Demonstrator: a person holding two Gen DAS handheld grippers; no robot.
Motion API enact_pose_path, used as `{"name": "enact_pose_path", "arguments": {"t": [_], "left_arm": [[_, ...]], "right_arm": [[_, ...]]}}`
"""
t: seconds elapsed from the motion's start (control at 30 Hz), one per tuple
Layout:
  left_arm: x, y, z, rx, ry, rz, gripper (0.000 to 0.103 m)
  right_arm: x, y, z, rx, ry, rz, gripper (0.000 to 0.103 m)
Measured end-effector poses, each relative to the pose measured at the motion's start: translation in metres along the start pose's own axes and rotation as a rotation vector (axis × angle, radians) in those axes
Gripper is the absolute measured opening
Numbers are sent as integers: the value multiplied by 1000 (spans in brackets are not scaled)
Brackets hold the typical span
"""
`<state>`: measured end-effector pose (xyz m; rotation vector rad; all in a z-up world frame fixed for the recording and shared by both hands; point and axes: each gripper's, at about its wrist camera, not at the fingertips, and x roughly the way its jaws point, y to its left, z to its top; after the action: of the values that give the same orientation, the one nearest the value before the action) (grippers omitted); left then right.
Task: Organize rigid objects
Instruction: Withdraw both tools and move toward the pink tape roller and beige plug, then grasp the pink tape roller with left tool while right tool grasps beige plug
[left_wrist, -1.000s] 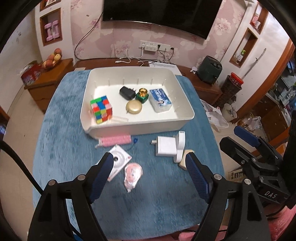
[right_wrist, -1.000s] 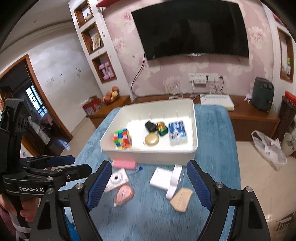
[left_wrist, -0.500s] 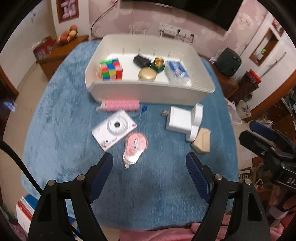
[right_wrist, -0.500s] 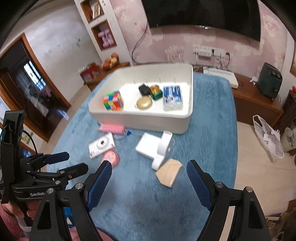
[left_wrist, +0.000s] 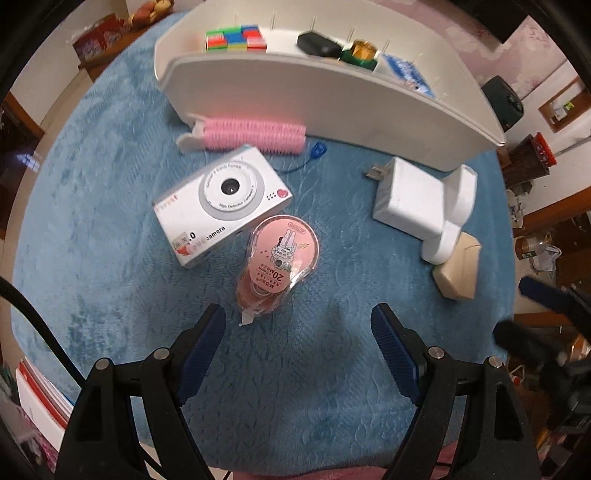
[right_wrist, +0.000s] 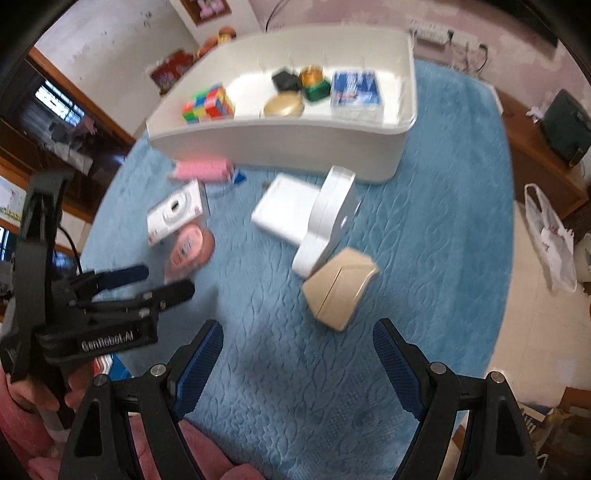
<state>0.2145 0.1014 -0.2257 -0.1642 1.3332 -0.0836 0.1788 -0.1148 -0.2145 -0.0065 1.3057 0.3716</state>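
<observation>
On the blue cloth lie a pink correction-tape dispenser (left_wrist: 277, 264), a white toy camera (left_wrist: 221, 208), a pink hair roller (left_wrist: 255, 136), a white charger (left_wrist: 410, 201) with a white holder (left_wrist: 456, 214) against it, and a tan box (left_wrist: 458, 267). My left gripper (left_wrist: 298, 332) hangs open just short of the tape dispenser, nothing between its fingers. My right gripper (right_wrist: 297, 350) is open above the cloth, with the tan box (right_wrist: 340, 290) a little ahead of it. The left gripper (right_wrist: 144, 284) also shows in the right wrist view.
A white bin (left_wrist: 332, 96) at the far side holds a colour cube (right_wrist: 208, 103), a black adapter (right_wrist: 286, 79), a gold tin (right_wrist: 283, 105), a green-and-gold jar (right_wrist: 314, 83) and a blue pack (right_wrist: 356, 90). Beyond the cloth's right edge are floor tiles and a plastic bag (right_wrist: 550, 236).
Both grippers have dropped toward the cloth and tipped downward. The loose objects now fill far more of each view. Neither gripper's jaws have changed.
</observation>
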Motion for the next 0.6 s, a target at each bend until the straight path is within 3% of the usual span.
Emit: {"name": "enact_pose_path", "arguments": {"t": [0.3,0.6], "left_arm": [[27,6,14,-33,91,16,83],[42,3,27,-31,143,42,83]], "right_arm": [[39,-14,4,83,129,-50,84],[52,-30,7,192,134,-81,84]]}}
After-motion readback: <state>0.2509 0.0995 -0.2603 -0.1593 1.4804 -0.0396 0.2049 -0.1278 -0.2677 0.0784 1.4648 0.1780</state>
